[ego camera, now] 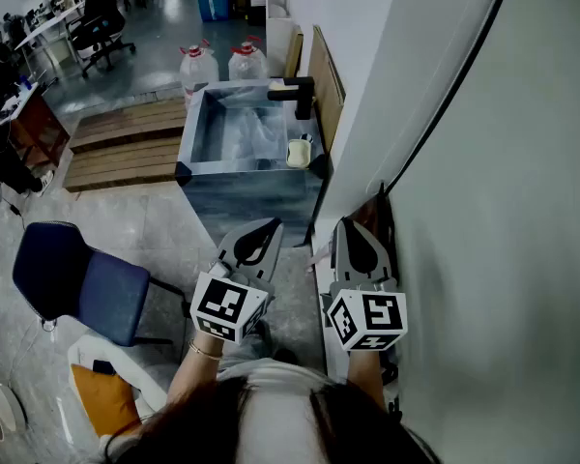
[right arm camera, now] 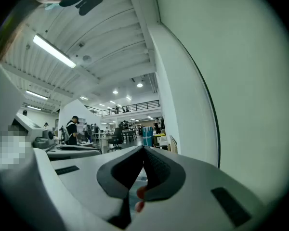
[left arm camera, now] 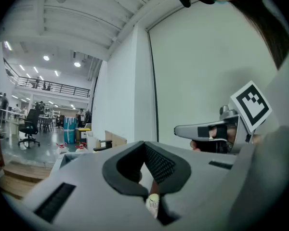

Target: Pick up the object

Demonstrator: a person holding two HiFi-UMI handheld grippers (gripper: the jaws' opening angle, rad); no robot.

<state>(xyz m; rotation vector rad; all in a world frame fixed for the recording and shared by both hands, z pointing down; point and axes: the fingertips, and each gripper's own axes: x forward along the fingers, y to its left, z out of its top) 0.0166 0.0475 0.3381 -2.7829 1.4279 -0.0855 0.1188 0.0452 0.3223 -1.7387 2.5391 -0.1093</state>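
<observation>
Straight ahead of you a sink basin (ego camera: 198,167) stands on the floor (ego camera: 164,225), its right side against the wall (ego camera: 483,211). A faucet (ego camera: 292,93) sits on the basin's far right corner, and a small cup (ego camera: 299,153) rests inside at its near right corner. Just behind the basin, a water jug (ego camera: 198,66) stands with a second jug (ego camera: 246,63) to its right. A board (ego camera: 326,75) leans on the wall beside the faucet. Wooden platforms (ego camera: 126,143) lie left of the basin, and a chair (ego camera: 77,278) stands nearer you on the left. Your left gripper (ego camera: 270,224) and right gripper (ego camera: 354,224) hang side by side before the basin's near edge, the right one next to the wall.
</observation>
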